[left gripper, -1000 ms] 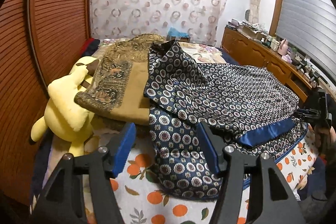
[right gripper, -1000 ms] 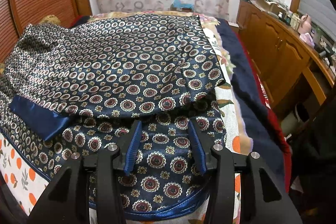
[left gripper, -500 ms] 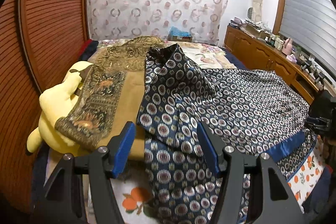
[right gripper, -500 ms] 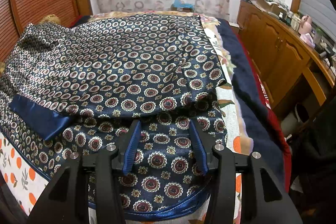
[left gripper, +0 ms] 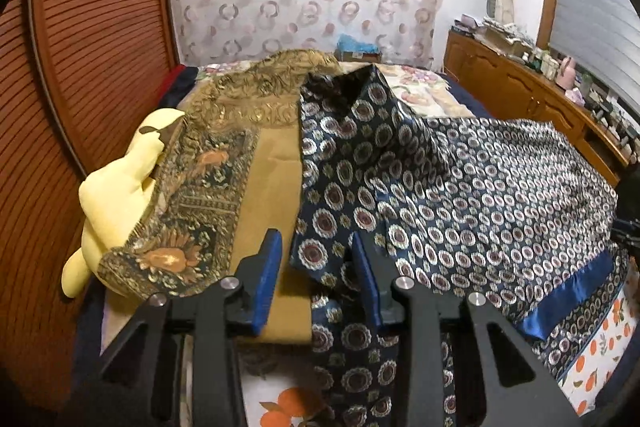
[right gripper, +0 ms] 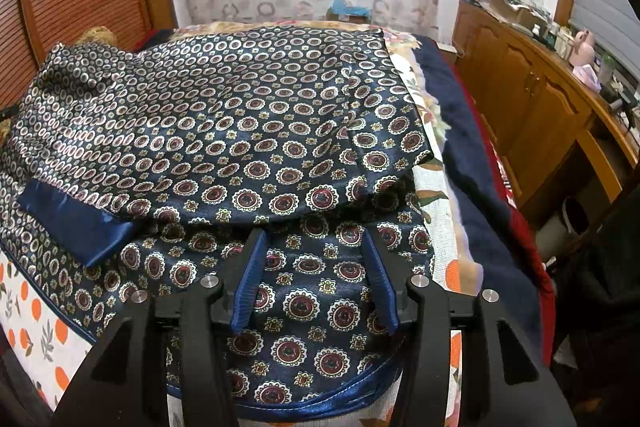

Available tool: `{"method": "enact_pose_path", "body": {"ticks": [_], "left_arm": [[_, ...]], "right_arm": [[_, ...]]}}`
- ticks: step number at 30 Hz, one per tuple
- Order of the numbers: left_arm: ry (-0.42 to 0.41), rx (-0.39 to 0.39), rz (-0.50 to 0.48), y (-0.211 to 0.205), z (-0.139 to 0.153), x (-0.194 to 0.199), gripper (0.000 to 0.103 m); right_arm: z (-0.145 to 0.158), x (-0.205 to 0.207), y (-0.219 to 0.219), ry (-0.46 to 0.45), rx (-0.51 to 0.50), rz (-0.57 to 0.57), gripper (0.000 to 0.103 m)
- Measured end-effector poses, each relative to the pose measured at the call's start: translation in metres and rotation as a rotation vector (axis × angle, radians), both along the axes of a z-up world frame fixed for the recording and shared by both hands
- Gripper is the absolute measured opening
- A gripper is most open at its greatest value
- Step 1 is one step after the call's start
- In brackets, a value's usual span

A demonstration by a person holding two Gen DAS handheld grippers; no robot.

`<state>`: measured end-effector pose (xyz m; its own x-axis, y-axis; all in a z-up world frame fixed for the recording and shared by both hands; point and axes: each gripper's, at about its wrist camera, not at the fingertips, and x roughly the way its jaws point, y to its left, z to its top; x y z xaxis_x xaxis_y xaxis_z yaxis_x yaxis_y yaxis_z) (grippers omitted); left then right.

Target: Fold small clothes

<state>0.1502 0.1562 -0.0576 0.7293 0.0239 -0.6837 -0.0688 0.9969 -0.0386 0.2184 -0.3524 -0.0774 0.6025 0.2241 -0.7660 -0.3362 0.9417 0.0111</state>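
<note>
A navy satin garment [left gripper: 460, 187] with circle medallions and a plain blue cuff [left gripper: 568, 291] lies spread on the bed, partly folded over itself. It fills the right wrist view [right gripper: 240, 131], where the blue cuff [right gripper: 76, 219] lies at the left. My left gripper [left gripper: 316, 259] is open, its jaws low over the garment's left folded edge, nothing held. My right gripper [right gripper: 314, 255] is open and empty, hovering over the garment's lower layer near the blue-piped hem [right gripper: 320, 403].
A gold and brown patterned cloth [left gripper: 224, 179] lies left of the garment, over a yellow plush toy [left gripper: 116, 187]. The bed has an orange-print sheet [left gripper: 600, 359]. A slatted wooden wall [left gripper: 80, 67] stands left; a wooden dresser [right gripper: 532, 107] runs along the right.
My left gripper has moved forward and left along the garment's left edge, and its jaws have narrowed somewhat. The right gripper has barely moved.
</note>
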Motion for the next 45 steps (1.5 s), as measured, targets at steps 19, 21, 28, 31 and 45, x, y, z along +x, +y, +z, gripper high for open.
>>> {"method": "enact_pose_path", "body": {"ticks": [19,21,28,31,45], "left_arm": [[-0.053,0.015,-0.048,-0.018,0.014,-0.007,0.000],[-0.054,0.018,-0.047,-0.019,0.015,-0.008,0.000],[-0.051,0.000,-0.054,-0.018,0.014,-0.005,0.000],[-0.042,-0.002,-0.050,-0.019,0.011,-0.003,0.000],[-0.169,-0.052,-0.109,-0.036,0.049,-0.033,0.000]], "right_arm": [[0.007,-0.003,-0.012,-0.025,0.061,-0.027,0.050],[0.012,-0.008,-0.020,-0.047,0.097,-0.048,0.050],[0.019,0.002,-0.047,-0.048,0.113,-0.120,0.050],[0.022,0.017,-0.051,-0.035,0.142,-0.118,0.050],[0.023,0.044,-0.035,-0.072,0.117,-0.038,0.001]]}}
